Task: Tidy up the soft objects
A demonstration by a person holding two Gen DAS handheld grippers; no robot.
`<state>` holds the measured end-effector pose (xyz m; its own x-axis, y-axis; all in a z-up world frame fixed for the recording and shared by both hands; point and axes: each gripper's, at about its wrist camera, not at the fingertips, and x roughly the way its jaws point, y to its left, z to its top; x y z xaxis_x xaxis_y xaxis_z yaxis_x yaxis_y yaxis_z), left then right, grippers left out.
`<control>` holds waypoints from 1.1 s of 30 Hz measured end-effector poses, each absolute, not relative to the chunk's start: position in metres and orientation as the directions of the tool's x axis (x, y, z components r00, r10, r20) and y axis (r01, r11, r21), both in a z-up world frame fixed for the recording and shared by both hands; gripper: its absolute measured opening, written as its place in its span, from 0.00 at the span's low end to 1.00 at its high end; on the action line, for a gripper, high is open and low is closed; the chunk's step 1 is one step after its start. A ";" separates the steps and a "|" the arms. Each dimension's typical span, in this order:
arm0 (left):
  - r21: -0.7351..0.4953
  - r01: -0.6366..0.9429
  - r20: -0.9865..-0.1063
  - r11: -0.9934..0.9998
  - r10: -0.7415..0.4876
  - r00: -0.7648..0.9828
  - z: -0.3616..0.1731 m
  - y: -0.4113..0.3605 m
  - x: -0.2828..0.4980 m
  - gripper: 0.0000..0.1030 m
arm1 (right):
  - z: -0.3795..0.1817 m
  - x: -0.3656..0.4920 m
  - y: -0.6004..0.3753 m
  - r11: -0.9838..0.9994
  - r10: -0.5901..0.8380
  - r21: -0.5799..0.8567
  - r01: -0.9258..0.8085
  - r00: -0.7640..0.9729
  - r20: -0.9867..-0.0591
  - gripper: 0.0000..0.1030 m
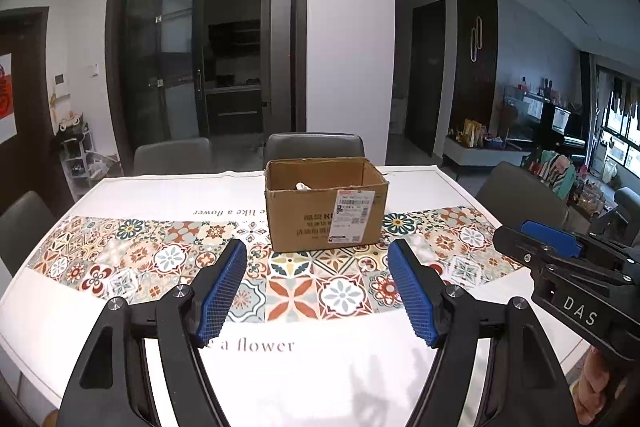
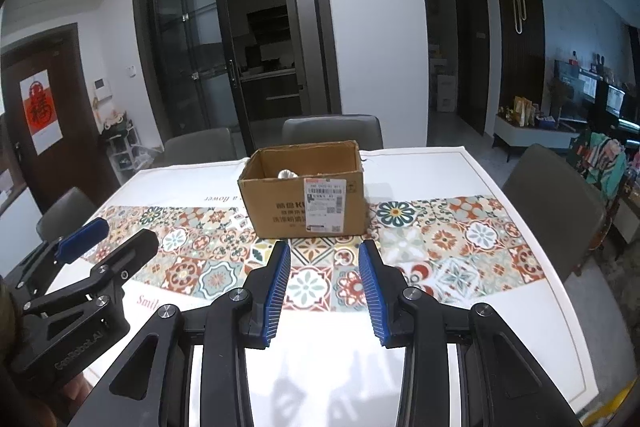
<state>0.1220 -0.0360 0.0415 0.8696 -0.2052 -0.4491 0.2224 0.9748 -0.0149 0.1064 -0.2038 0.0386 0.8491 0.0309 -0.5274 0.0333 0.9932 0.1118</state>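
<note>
An open cardboard box (image 1: 324,219) stands mid-table on the patterned cloth; it also shows in the right wrist view (image 2: 304,203). A white soft object (image 1: 303,186) peeks over its rim inside, seen too in the right wrist view (image 2: 287,173). My left gripper (image 1: 318,255) is open and empty, just short of the box. My right gripper (image 2: 324,251) is open and empty, also in front of the box. Each gripper shows in the other's view: the right one (image 1: 536,239) at right, the left one (image 2: 104,231) at left.
The table (image 1: 120,327) carries a white cloth with a tiled flower band (image 2: 460,239). Grey chairs stand behind the table (image 1: 316,143) and at its sides (image 2: 560,187). A dark glass door and a cluttered living area lie beyond.
</note>
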 end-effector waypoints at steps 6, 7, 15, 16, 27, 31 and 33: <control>-0.011 0.215 -0.435 0.977 -0.199 0.878 0.042 -0.039 0.093 0.74 | 0.039 0.075 -0.206 0.993 0.029 0.110 0.035 0.847 -0.531 0.37; -0.008 0.211 -0.431 0.977 -0.194 0.881 0.043 -0.040 0.089 0.75 | 0.038 0.070 -0.207 0.993 0.029 0.110 0.036 0.845 -0.533 0.40; 0.009 0.195 -0.410 0.981 -0.174 0.895 0.045 -0.039 0.065 0.83 | 0.036 0.039 -0.210 0.994 0.016 0.101 0.043 0.853 -0.522 0.47; 0.013 0.192 -0.407 0.981 -0.170 0.897 0.046 -0.039 0.062 0.85 | 0.037 0.037 -0.210 0.994 0.014 0.098 0.043 0.853 -0.521 0.47; 0.019 0.167 -0.400 0.986 -0.145 0.905 0.047 -0.035 0.044 0.98 | 0.044 0.019 -0.206 0.996 0.013 0.086 0.034 0.869 -0.494 0.51; 0.024 0.155 -0.397 0.988 -0.133 0.908 0.046 -0.034 0.041 0.98 | 0.045 0.016 -0.205 0.996 0.016 0.084 0.029 0.871 -0.492 0.51; 0.024 0.155 -0.395 0.988 -0.133 0.909 0.046 -0.034 0.041 0.98 | 0.045 0.015 -0.204 0.996 0.016 0.086 0.030 0.872 -0.490 0.51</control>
<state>0.0405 -0.0336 0.0463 0.9092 -0.1332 -0.3946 0.1553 0.9876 0.0244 0.0154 -0.2039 0.0451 0.8715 0.0163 -0.4901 0.0296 0.9959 0.0856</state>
